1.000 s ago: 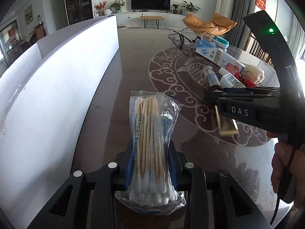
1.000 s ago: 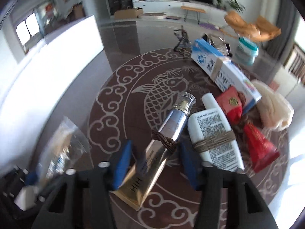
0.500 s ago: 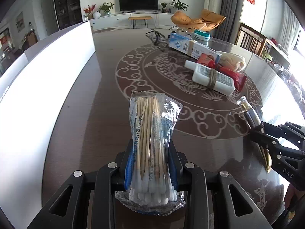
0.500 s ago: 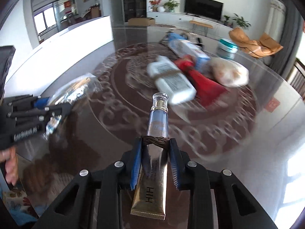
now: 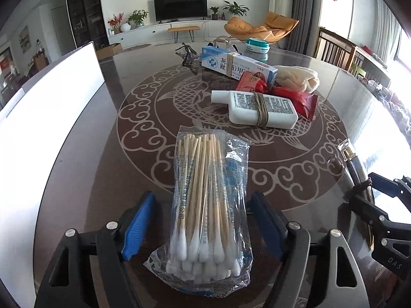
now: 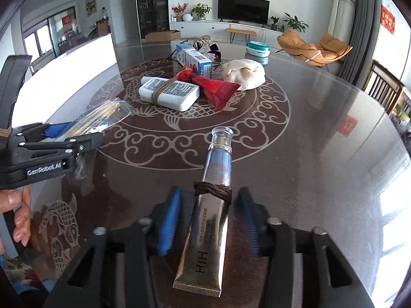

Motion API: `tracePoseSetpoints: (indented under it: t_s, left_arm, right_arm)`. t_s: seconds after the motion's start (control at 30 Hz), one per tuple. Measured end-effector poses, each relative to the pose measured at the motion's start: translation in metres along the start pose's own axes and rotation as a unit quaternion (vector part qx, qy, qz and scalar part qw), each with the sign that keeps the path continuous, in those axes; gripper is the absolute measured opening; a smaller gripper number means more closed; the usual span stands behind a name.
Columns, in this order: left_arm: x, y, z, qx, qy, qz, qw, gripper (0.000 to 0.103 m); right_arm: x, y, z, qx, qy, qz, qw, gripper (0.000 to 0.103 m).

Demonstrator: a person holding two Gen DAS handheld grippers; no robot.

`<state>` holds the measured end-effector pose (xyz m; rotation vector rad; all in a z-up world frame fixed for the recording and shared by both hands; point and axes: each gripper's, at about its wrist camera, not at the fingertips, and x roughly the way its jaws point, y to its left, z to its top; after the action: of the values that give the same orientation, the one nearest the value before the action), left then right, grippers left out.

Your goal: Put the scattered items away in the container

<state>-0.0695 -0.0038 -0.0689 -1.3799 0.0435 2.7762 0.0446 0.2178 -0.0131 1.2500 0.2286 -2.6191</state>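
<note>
The left gripper (image 5: 205,220) has just been opening: its jaws stand wide, and the cotton swab packet (image 5: 208,205) lies between them with a clear gap to each blue pad, cotton tips toward the camera. The right gripper (image 6: 208,220) has likewise just been opening; the gold-and-blue cosmetic tube (image 6: 210,220), bound with a brown cord, lies lengthwise between its jaws, clear cap pointing away, and neither pad presses on it. Both items lie at the near part of the dark patterned tabletop (image 6: 321,128). Whether either item has fully settled on the surface cannot be told. Farther back on the tabletop, the remaining items form a group: a white bottle (image 5: 259,109) wrapped with cord, a red sachet (image 5: 298,100) just beside it, a blue-and-white box (image 5: 236,64), and a cream cloth (image 5: 298,79). A teal-lidded tub (image 5: 257,45) stands behind them; its contents are not visible. A hand (image 6: 18,218) grips the left gripper's handle in the right wrist view.
</note>
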Motion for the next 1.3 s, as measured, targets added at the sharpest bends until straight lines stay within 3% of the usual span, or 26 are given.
tracePoseSetpoints:
  t_s: [0.43,1.3]
  left_arm:
    - [0.0065,-0.0036,0.0003,0.01,0.018,-0.009,0.9997,0.102]
    - [0.0078,-0.0043,0.0007,0.012,0.02,-0.01,0.9997,0.103]
  right_arm:
    - [0.002,-0.0055,-0.0022,0.023,0.004,-0.002,1.0,0.065]
    - [0.002,-0.0062,-0.002,0.022,0.005,-0.002,1.0,0.066]
